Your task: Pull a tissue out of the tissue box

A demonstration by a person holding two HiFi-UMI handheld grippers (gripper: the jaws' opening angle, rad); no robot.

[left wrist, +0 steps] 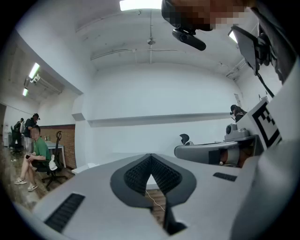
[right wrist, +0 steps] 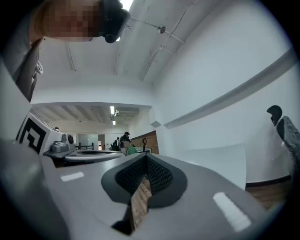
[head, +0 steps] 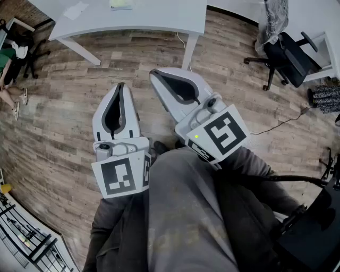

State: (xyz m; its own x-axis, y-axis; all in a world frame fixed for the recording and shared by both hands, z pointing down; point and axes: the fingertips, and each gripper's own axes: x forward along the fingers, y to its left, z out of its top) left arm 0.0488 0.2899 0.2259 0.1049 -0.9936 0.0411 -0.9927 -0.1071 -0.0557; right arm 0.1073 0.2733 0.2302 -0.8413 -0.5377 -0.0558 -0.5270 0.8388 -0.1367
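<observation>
While the person is sitting with grey-trousered legs [head: 180, 212] filling the near part of the head view, both claws are hanging over the lap and pointing towards the white worktop [head: 159, 16]. The left claw [head: 121, 86] is lying over the left thigh with its marker cube [head: 123, 175] facing up. Its jaws are pressed together at the tips with nothing between them, and its own view is showing only a sliver of floor through the hollow behind the tips. The right claw [head: 155, 75] is sitting just beside it, angled towards it and reaching a little nearer the worktop. Its jaws are likewise meeting tip to tip and pinching nothing.

Beyond the claws, a wooden floor [head: 64, 106] is stretching up to the worktop's legs. A small pale thing [head: 121, 4] is lying on the worktop, cut by the top edge of the head view; whether it is the box named in the task cannot be told. A black office chair [head: 289, 53] is standing well to the right of the worktop. To the worktop's left, a seated person in green [left wrist: 37, 154] is showing in the left gripper view.
</observation>
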